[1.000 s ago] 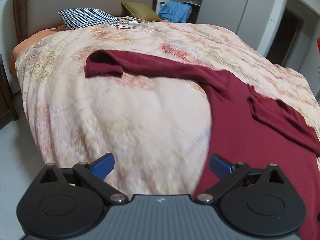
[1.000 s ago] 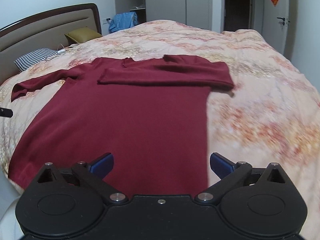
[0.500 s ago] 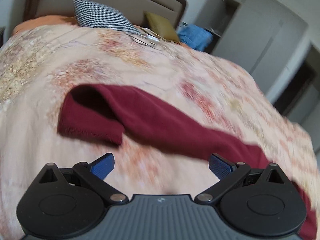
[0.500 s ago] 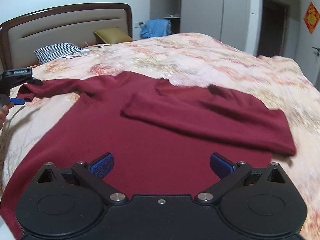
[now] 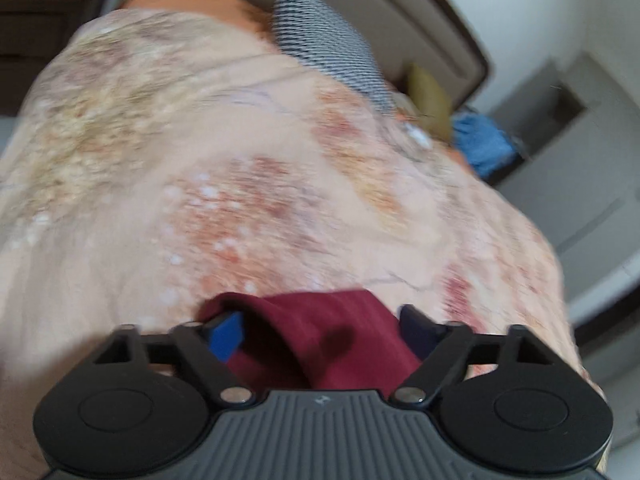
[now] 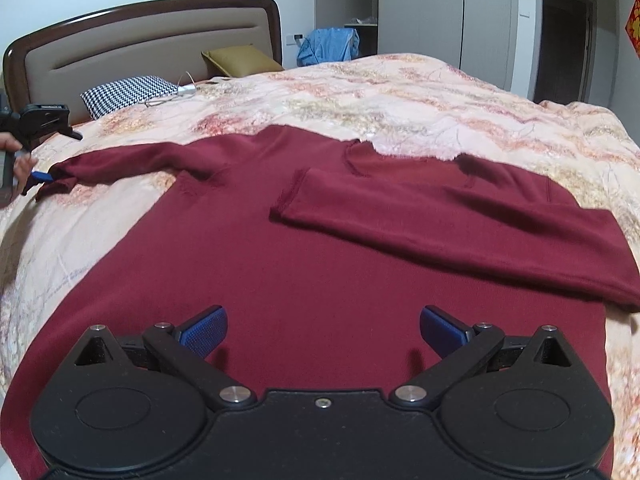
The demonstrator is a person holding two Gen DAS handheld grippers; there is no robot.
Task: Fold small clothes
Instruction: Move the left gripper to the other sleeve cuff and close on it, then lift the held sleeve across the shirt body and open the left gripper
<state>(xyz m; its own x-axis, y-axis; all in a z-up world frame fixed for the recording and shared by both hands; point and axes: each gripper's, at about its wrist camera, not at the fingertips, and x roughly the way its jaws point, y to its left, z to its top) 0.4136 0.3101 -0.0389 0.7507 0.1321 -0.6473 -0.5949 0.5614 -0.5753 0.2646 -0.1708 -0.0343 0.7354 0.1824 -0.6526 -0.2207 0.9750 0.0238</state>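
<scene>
- While the left gripper (image 5: 320, 326) settles over the cuff of the outstretched sleeve (image 5: 320, 344), its jaws are closing with the maroon cloth bunched between them; the pads do not look pressed home yet.
- Over on the other side, the right gripper (image 6: 323, 330) hangs spread wide above the sweater's lower body, nothing between its blue pads (image 6: 204, 330).
- That maroon sweater (image 6: 280, 280) lies flat on the bed, front up it seems, one sleeve (image 6: 460, 224) already laid across the chest, the other stretching away to the left, where the left gripper meets its cuff.
- For a tidy fold, the judgement here is to take both layers of the cuff, not just the top one, lift only slightly, and carry the sleeve across so it lands parallel to the folded one without dragging the shoulder.
- The right gripper might usefully pin the body down so the knit does not slide.
- Underneath is a soft peach floral duvet (image 6: 440, 96), puffy and uneven, so creases are a risk.
- Further back sit a houndstooth pillow (image 6: 128, 90), an olive cushion (image 6: 240, 58) and a padded headboard (image 6: 148, 40).
- Beyond that, blue clothing (image 6: 328, 45) is heaped by the pale wardrobe doors (image 6: 420, 8), and a dark doorway (image 6: 564, 40) stands off to the right.
</scene>
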